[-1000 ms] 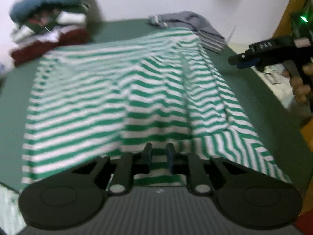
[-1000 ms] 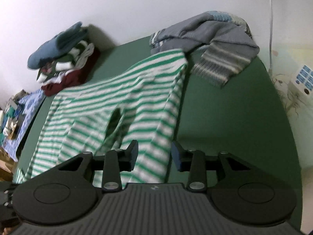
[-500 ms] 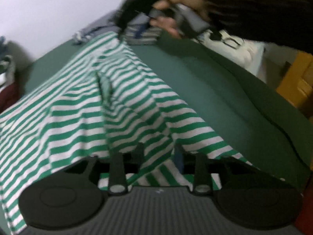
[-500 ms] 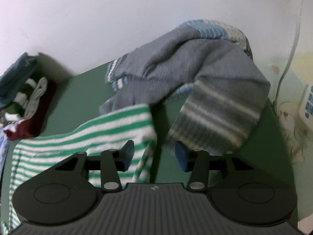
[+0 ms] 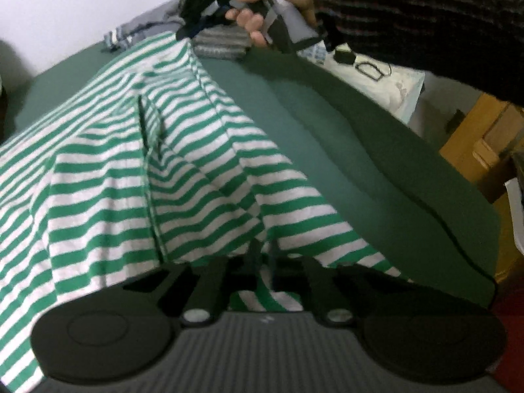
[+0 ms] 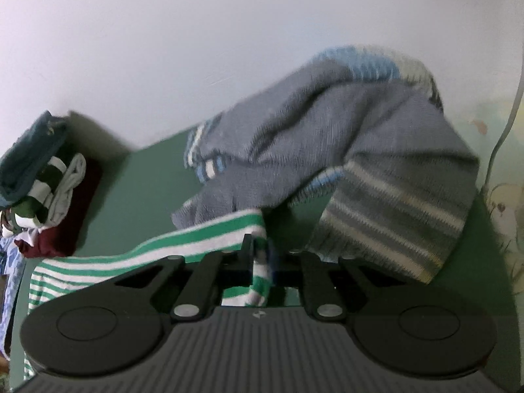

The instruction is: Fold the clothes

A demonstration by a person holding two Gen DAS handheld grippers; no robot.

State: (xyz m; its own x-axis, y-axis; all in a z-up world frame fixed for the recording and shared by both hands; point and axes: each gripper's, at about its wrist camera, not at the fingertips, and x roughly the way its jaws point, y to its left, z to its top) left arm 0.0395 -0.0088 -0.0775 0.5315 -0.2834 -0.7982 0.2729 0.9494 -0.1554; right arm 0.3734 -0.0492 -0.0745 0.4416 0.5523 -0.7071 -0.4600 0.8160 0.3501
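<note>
Both black two-finger tools have just closed on the green-and-white striped cotton shirt (image 5: pixel 183 177) spread over the dark green table (image 5: pixel 376 170), the left gripper (image 5: pixel 263 255) pinching its near hem, the right gripper (image 6: pixel 261 255) (held by a hand (image 5: pixel 278 3) in a dark sleeve) clamping its far corner beside a crumpled grey knitted sweater (image 6: pixel 344 137).

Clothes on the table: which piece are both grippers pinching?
The striped shirt, green and white; left gripper and right gripper clamp its edge. The grey sweater lies untouched.
</note>
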